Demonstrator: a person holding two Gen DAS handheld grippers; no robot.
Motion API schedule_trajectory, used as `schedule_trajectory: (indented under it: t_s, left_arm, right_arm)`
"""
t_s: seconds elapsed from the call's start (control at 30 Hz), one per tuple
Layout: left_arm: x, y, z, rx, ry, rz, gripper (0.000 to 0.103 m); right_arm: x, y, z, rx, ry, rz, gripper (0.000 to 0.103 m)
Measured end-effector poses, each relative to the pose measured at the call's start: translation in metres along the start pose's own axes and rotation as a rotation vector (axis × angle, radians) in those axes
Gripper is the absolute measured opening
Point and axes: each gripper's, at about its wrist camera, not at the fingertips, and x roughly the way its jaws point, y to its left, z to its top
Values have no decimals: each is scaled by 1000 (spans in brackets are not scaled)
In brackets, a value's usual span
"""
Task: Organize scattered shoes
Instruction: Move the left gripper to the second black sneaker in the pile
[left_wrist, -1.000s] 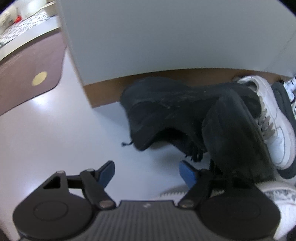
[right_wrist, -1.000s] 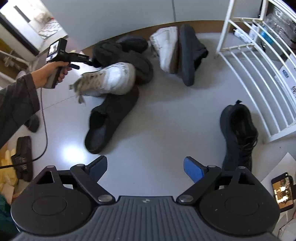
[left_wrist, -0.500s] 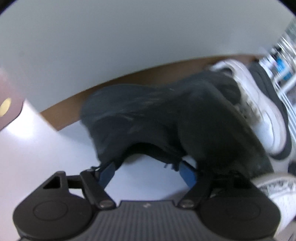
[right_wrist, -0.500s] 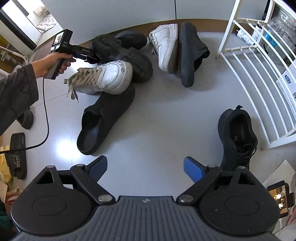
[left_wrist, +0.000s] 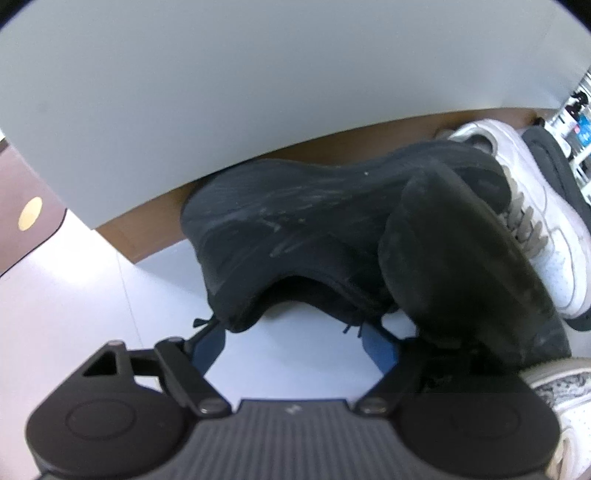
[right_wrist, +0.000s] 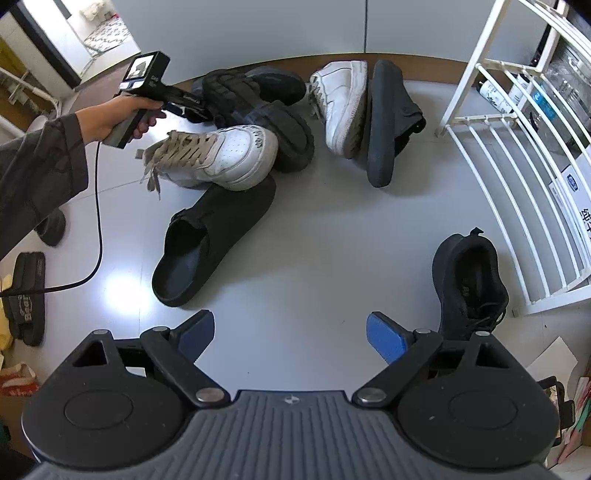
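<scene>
Left gripper (left_wrist: 293, 341) spread wide, jaws around the collar of a black sneaker (left_wrist: 303, 218) just ahead, blue pads (left_wrist: 378, 345) at its edges, no squeeze visible; sneaker on its side by the wall. Right gripper (right_wrist: 291, 332) wide open over bare floor (right_wrist: 314, 251), holding nothing; black slip-on (right_wrist: 210, 240) ahead-left, another black sneaker (right_wrist: 467, 280) just right, white sneaker (right_wrist: 218, 155) further ahead-left

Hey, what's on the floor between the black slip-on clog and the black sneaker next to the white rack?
Nothing: in the right wrist view, only bare grey floor separates the black clog from the black sneaker beside the white rack.
</scene>
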Motion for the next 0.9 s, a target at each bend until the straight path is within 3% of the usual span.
schedule_trajectory:
  t_s: [0.27,0.37,0.6,0.73,0.8,0.9]
  left_arm:
    - [-7,9,-1,-58,-39,-16,81]
    - [-6,10,-1,-55,-36,10,88]
    - [-11,29,-1,-35,-32,86,80]
    - [-5,39,0,-103,-50,37,77]
    - [0,36,1,-98,-43,30,77]
    - [9,29,6,-57,-31,44,68]
  right_arm:
    - [-17,-4,-2,-15,-45,-16,93]
    - [-16,-8,-3,-8,-38,-15,93]
    - [-24,-4,-4,-9,-59,3,93]
    - [-23,-3,-3,-8,-60,2,93]
    - [-22,-1,-3,-13,-56,-5,93]
    - [-18,-1,-5,10,-30,16,93]
